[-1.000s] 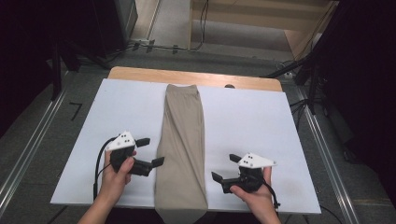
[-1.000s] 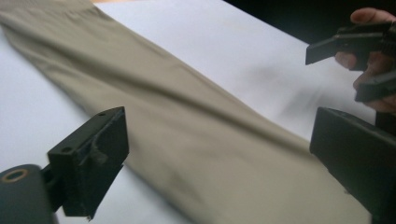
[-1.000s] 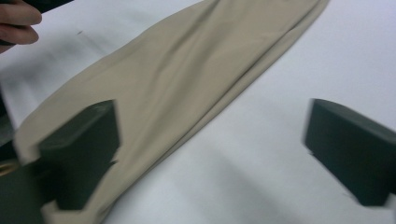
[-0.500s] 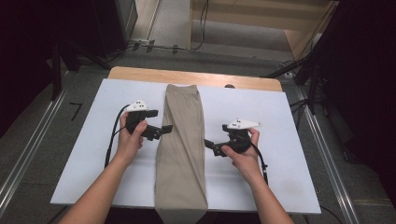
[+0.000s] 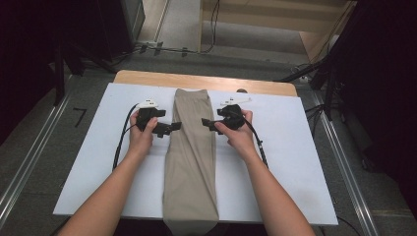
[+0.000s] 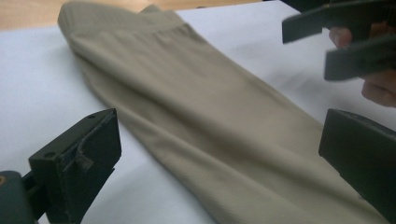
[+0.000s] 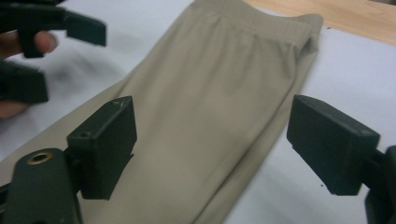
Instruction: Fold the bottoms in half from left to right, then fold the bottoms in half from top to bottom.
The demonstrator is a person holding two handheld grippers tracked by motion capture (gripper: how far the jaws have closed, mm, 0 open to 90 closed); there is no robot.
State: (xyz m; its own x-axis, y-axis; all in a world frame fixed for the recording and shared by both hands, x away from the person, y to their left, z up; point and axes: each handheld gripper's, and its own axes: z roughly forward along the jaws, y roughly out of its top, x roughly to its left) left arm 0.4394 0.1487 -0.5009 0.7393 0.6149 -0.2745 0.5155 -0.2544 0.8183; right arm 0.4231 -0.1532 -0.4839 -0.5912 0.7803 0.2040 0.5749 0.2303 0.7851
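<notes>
Lower end of folded khaki trousers (image 5: 191, 167) beyond the frame's bottom edge

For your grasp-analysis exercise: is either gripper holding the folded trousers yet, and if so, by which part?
Nothing is held. The left gripper and right gripper flank the folded trousers near the waistband end, jaws open, pads not pressing the cloth.

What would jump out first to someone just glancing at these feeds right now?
A long folded pair of khaki trousers runs down the middle of the white board, its near end hanging over the front edge. The left gripper and the right gripper flank its upper part, facing each other, jaws open and nothing held. Behind the board shows a strip of wooden tabletop.
</notes>
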